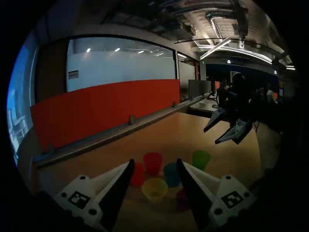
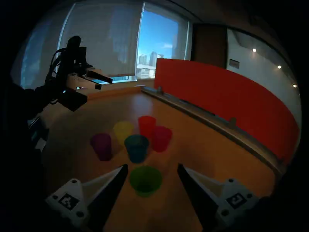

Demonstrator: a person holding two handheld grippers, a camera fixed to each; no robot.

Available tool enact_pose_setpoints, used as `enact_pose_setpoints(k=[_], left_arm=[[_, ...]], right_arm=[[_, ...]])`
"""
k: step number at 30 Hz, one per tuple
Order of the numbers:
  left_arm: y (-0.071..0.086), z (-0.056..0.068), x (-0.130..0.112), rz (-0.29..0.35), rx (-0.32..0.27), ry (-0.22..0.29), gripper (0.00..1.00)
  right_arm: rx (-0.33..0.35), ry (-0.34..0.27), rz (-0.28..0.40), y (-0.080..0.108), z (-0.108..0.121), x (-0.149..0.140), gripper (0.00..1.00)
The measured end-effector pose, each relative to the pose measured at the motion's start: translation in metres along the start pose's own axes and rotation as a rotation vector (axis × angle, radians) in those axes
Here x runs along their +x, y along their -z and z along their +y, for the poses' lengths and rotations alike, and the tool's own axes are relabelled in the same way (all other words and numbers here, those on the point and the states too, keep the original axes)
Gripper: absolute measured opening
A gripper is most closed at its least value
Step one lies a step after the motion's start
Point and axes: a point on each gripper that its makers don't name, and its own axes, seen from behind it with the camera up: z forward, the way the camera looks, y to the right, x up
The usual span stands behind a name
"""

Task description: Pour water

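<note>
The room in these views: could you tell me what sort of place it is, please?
Probably an open-plan office: a long wooden desk with a red divider panel, monitors farther back, and a window onto city towers.

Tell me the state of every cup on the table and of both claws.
Green cup, upright, fill unclear.
Teal cup, upright, fill unclear.
Yellow cup, upright, fill unclear.
Purple cup, upright, fill unclear.
Far red cup, upright, fill unclear.
Near red cup, upright, fill unclear.
Left claw, open, holding nothing.
Right claw, open, holding nothing.
</note>
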Motion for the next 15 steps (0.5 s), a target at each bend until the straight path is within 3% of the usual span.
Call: enact_pose_setpoints(k=[15], left_arm=[[-0.011,0.002,-0.004,-0.013,-0.011,-0.006,0.8]], right_arm=[[0.013,-0.012,-0.061,-0.026,-0.005,-0.037,0.99]])
